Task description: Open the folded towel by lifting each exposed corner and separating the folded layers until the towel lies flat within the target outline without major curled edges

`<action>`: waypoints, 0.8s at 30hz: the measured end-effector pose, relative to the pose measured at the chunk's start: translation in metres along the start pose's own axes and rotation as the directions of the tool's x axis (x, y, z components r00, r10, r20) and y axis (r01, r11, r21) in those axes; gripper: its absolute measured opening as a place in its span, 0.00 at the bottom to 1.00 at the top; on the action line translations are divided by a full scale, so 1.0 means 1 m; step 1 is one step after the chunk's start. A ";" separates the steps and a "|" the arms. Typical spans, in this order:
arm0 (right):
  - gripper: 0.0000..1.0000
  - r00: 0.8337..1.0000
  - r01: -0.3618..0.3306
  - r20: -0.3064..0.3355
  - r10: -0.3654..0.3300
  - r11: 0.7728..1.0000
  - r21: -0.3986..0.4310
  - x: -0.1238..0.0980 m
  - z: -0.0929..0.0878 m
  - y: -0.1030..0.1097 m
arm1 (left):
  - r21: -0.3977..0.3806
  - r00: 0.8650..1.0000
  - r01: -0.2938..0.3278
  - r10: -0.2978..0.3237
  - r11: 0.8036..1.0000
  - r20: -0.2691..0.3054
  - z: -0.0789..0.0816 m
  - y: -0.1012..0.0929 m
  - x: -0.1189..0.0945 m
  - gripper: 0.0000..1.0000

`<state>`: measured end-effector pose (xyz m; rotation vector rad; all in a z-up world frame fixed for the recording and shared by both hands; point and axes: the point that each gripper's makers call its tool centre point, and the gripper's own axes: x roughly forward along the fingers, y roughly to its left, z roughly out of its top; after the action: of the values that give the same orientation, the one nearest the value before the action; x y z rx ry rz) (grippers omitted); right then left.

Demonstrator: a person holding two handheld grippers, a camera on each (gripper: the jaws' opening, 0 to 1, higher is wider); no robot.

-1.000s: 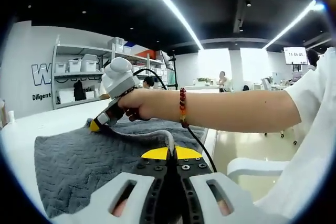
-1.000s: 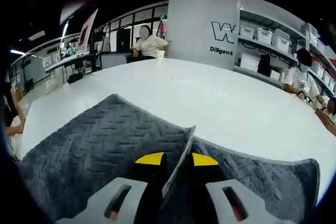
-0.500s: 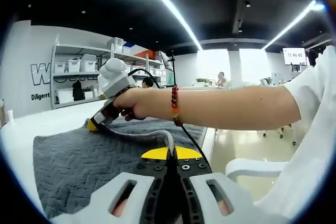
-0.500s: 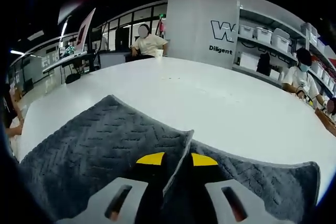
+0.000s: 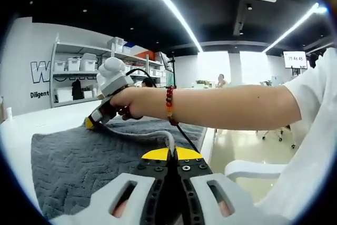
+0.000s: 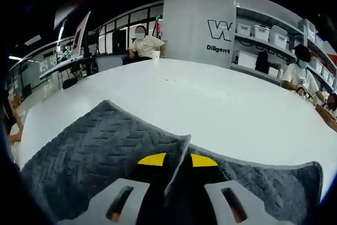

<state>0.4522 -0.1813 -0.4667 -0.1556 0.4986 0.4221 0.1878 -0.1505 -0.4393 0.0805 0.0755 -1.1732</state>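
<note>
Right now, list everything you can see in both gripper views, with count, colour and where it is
Towel: one, dark grey, spread on the table, an edge pinched by each gripper.
Table: one, white, under the towel.
Shelving: one unit, white with pale storage bins, by the far wall.
People: several, seated in the background.
Bracelet: one, red and dark beads, on the person's wrist.
Arm: one, bare, reaching across the left gripper view.
Right gripper: white, yellow tips, shut on the towel's edge.
Left gripper: same colours, shut on a towel edge.
</note>
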 end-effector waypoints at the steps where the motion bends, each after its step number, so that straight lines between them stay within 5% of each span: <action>1: 0.09 1.000 0.001 0.000 -0.001 1.000 0.003 0.001 0.000 -0.001 | -0.001 1.000 -0.001 0.001 1.000 0.000 0.000 0.000 0.000 0.00; 24: 0.04 1.000 0.018 0.015 -0.019 0.999 0.032 0.007 0.002 -0.008 | -0.031 0.999 0.026 -0.025 0.999 0.033 0.002 -0.003 -0.003 0.00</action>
<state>0.4624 -0.1860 -0.4680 -0.1256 0.4882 0.3967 0.1836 -0.1491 -0.4372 0.0330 0.0661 -1.1979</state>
